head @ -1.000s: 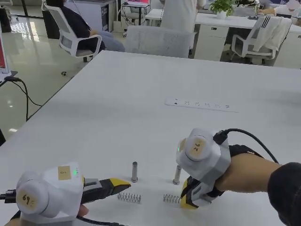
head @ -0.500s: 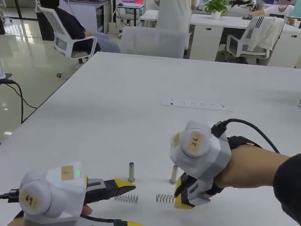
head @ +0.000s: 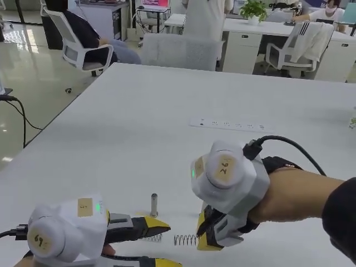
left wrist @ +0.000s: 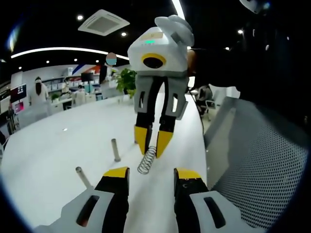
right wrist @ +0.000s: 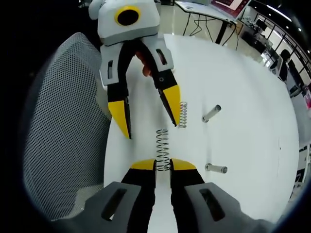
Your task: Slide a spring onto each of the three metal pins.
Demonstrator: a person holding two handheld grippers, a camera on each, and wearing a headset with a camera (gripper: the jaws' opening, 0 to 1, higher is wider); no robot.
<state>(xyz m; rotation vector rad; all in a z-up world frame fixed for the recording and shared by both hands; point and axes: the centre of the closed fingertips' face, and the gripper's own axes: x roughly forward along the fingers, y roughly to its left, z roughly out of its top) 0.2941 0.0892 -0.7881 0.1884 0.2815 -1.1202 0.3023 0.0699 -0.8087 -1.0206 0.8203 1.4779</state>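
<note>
A short steel pin stands upright on the white table. My right gripper is shut on one end of a spring that lies level just above the tabletop, pointing at the left gripper. In the right gripper view the spring juts from my right gripper, with a second spring and two pins beyond. My left gripper is open, facing the spring. In the left gripper view, my left gripper frames the spring, with both pins to its left.
A white power strip lies across the middle of the table. Office chairs and seated people are beyond the far edge. A grey mesh chair stands close behind the near edge.
My right gripper has carried its spring leftwards and now covers the right-hand pin in the head view. The left gripper has edged right towards the spring, partly covering the loose spring.
</note>
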